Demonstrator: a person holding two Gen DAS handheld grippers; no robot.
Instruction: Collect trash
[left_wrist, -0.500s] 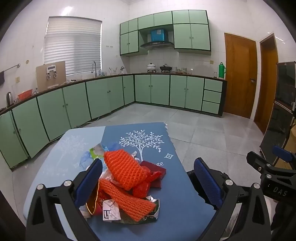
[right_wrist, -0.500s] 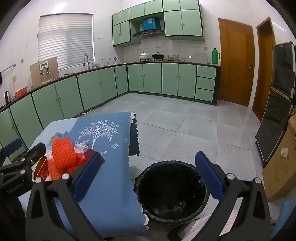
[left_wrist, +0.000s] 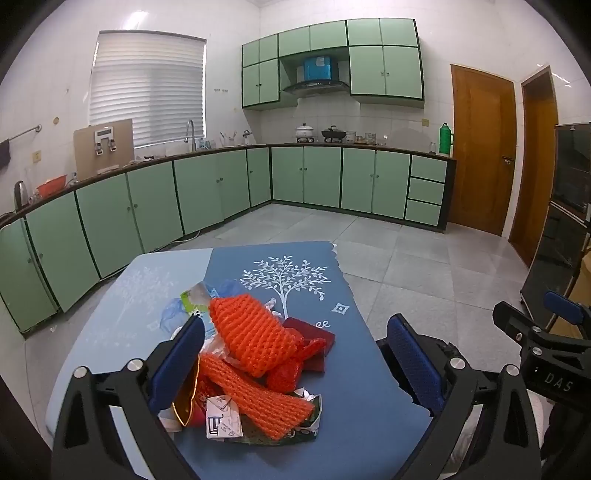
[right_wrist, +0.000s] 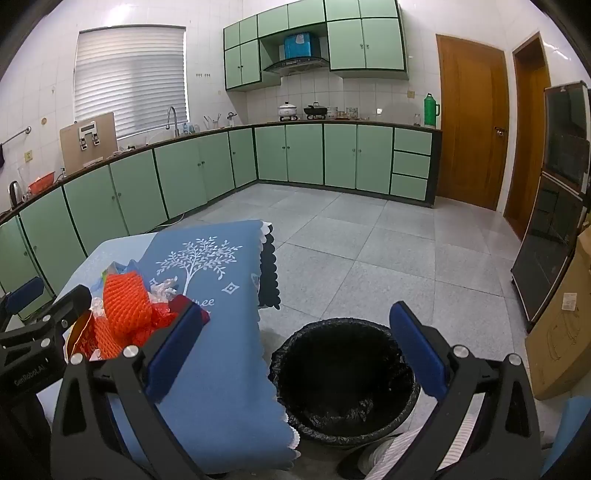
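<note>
A heap of trash lies on the blue table (left_wrist: 354, 435): orange foam fruit nets (left_wrist: 251, 336), red wrappers (left_wrist: 314, 339), a white printed paper (left_wrist: 223, 421) and crumpled plastic (left_wrist: 192, 299). My left gripper (left_wrist: 299, 365) is open and empty, its jaws standing either side of the heap's near part, above it. My right gripper (right_wrist: 295, 354) is open and empty, hovering over the table's right edge and the black-lined bin (right_wrist: 343, 376) on the floor. The heap shows in the right wrist view (right_wrist: 125, 310) at the left.
The tablecloth (right_wrist: 221, 280) with a white tree print hangs over the table's right edge beside the bin. Green cabinets (left_wrist: 221, 192) line the far walls. A dark glass cabinet (right_wrist: 554, 206) and a cardboard box (right_wrist: 561, 332) stand at the right. The other gripper shows in the left wrist view (left_wrist: 546, 347).
Nearly nothing: both grippers stay open and in almost the same place; the trash heap has not moved.
</note>
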